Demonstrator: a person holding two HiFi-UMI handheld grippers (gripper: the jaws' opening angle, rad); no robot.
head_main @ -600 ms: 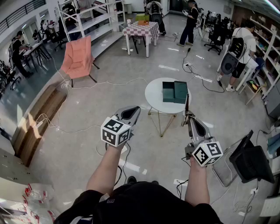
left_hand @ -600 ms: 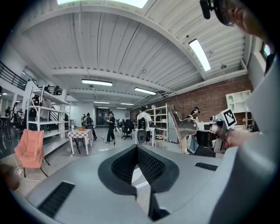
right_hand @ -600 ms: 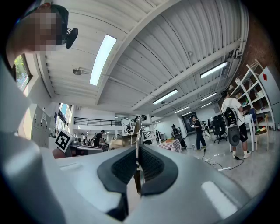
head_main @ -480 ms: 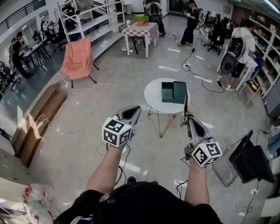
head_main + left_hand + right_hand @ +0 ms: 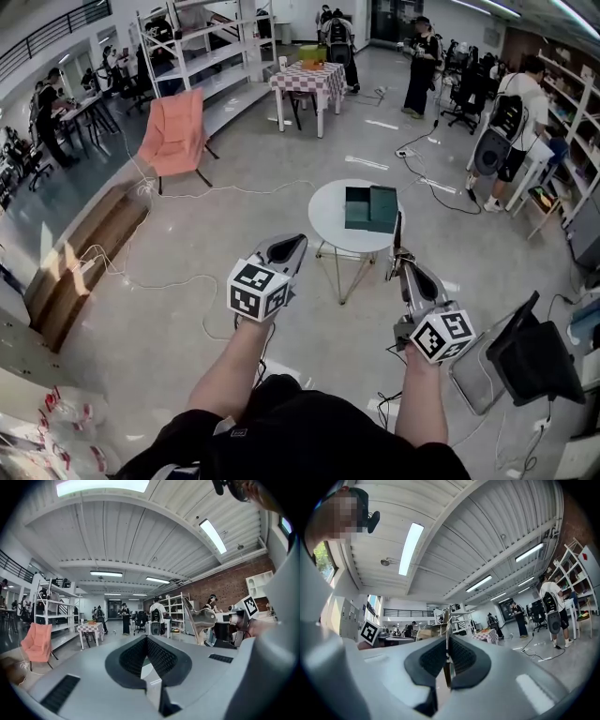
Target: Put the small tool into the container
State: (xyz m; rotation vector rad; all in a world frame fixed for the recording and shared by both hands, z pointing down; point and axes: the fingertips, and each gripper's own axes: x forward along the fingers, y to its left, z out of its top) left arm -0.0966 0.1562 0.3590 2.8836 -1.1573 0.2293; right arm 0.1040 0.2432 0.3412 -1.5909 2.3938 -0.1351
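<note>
The left gripper (image 5: 298, 242) is closed and empty, the right gripper (image 5: 397, 257) pinches the thin small tool (image 5: 398, 230) — it may slip out before the container (image 5: 370, 208).

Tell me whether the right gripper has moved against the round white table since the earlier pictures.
No. The right gripper, shut on a thin dark tool, sits by the round white table's right edge as before; only the head view itself shifted.

Glossy grey floor (image 5: 187, 309), pink chair (image 5: 176, 136), shelving (image 5: 202, 56)
</note>
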